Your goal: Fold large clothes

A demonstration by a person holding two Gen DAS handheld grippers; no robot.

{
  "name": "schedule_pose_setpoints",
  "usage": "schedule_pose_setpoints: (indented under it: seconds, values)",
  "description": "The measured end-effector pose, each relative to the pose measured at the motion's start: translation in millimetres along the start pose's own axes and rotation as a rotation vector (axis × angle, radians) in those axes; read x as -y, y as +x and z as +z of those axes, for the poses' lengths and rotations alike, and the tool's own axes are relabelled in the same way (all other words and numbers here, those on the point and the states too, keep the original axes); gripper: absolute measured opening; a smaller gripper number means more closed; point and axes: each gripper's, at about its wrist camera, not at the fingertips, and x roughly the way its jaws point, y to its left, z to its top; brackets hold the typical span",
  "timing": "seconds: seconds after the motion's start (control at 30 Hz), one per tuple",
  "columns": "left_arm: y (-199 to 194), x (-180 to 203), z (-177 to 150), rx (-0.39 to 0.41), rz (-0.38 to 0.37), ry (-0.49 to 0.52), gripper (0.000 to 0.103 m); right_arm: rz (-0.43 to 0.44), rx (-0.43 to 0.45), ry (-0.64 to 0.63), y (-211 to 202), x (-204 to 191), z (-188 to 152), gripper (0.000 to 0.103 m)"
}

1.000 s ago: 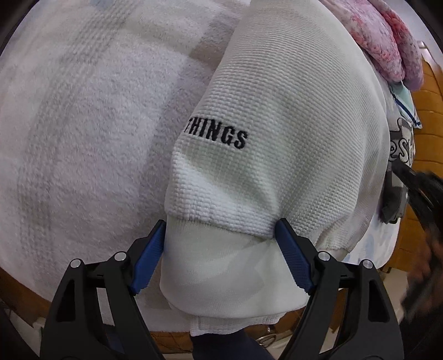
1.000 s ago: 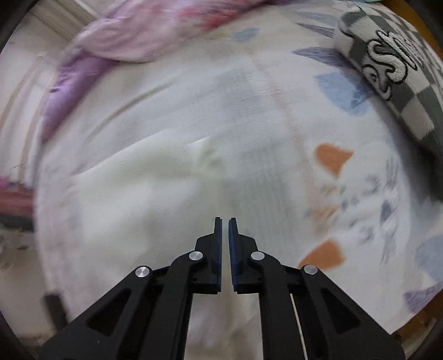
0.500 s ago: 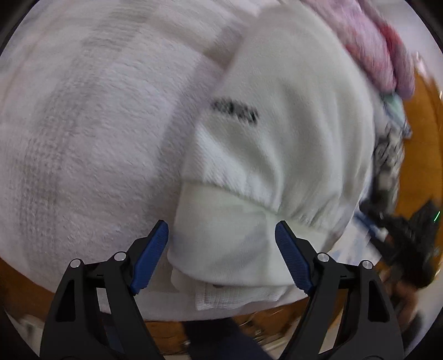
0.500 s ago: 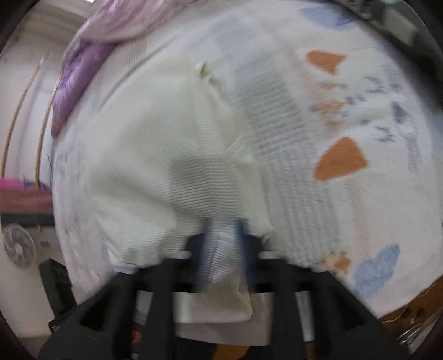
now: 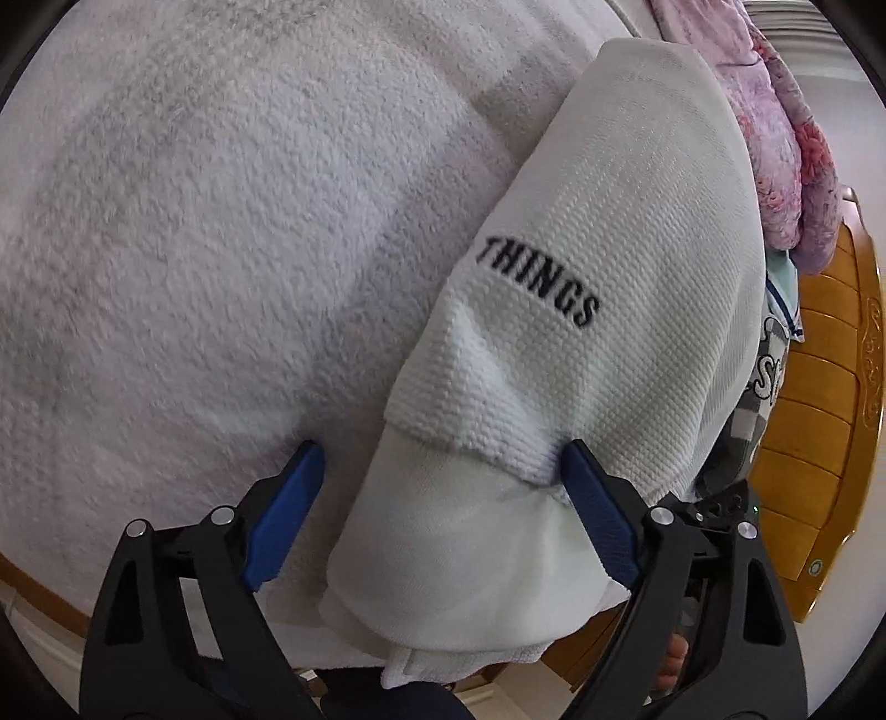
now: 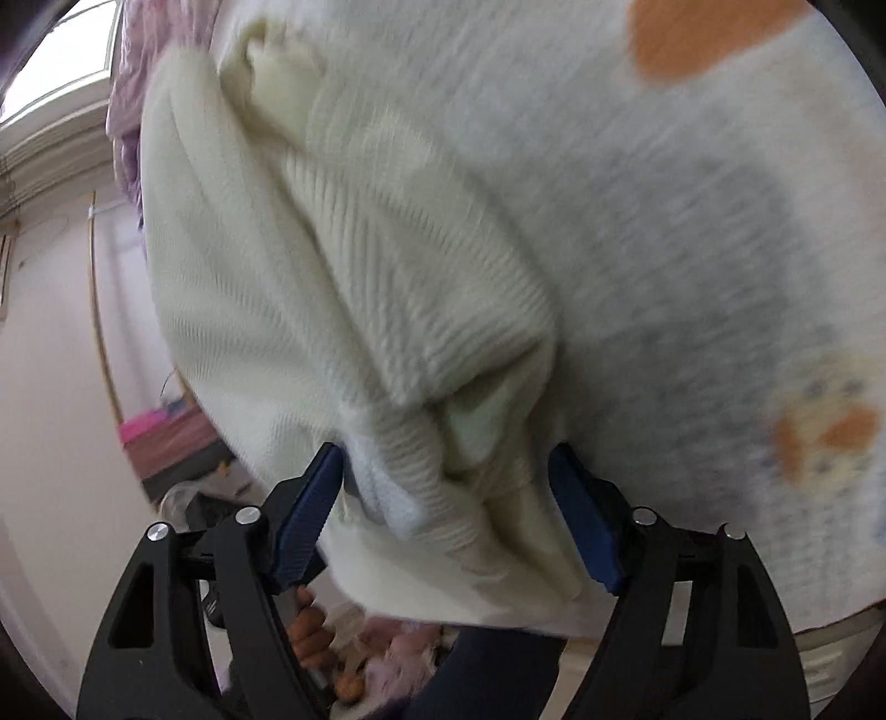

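Note:
A folded white waffle-knit garment (image 5: pixel 609 266) with black "THINGS" lettering lies on a fluffy white blanket (image 5: pixel 221 221). My left gripper (image 5: pixel 443 498) is open, its blue pads either side of the garment's near folded end, the right pad touching it. In the right wrist view the same cream garment (image 6: pixel 343 288) lies bunched, its ribbed hem between the pads. My right gripper (image 6: pixel 448 498) is open around that hem at the bed's near edge.
A pink patterned quilt (image 5: pixel 786 127) lies at the far right beside a wooden headboard (image 5: pixel 819 421). A checkered item (image 5: pixel 764 376) lies behind the garment. The blanket has orange and blue prints (image 6: pixel 709 33). Room floor and clutter (image 6: pixel 177 443) show left of the bed.
My right gripper has opened and moved in onto the garment's ribbed hem. My left gripper stayed open and shifted slightly left against the folded end.

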Motion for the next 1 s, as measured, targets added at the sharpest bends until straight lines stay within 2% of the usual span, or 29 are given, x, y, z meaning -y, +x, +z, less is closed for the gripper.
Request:
schedule_pose_setpoints:
  seconds: [0.1, 0.17, 0.27, 0.37, 0.43, 0.5, 0.6, 0.63, 0.7, 0.87, 1.0]
  values:
    - [4, 4, -6, 0.005, 0.001, 0.0, 0.086, 0.005, 0.013, 0.029, 5, 0, 9, 0.075]
    - [9, 10, -4, 0.011, 0.008, -0.002, 0.086, -0.029, 0.019, 0.005, 5, -6, 7, 0.075]
    - [17, 26, -5, 0.016, -0.003, 0.003, 0.077, -0.059, 0.048, -0.009, 10, -13, 5, 0.075]
    - [20, 38, -7, 0.028, 0.019, 0.005, 0.069, -0.069, 0.053, -0.009, 12, -16, 2, 0.074]
    - [25, 57, -10, 0.021, 0.026, 0.02, 0.059, -0.078, 0.04, -0.03, 23, -29, -14, 0.061]
    - [25, 69, -11, 0.007, 0.033, 0.042, 0.044, -0.06, 0.03, -0.029, 25, -36, -18, 0.05]
    - [17, 83, -11, -0.005, 0.043, 0.073, 0.03, -0.027, 0.034, -0.014, 24, -41, -20, 0.033]
    - [13, 88, -10, -0.006, 0.045, 0.087, 0.03, -0.024, 0.045, -0.029, 20, -46, -22, 0.029]
    - [3, 100, -10, 0.004, 0.031, 0.101, 0.029, -0.027, 0.069, -0.078, 9, -59, -28, 0.026]
    - [-32, 125, -10, 0.041, -0.044, 0.11, 0.028, 0.032, 0.13, -0.147, -30, -100, -45, 0.025]
    - [-71, 151, -5, 0.078, -0.091, 0.12, 0.028, 0.035, 0.173, -0.233, -55, -142, -60, 0.024]
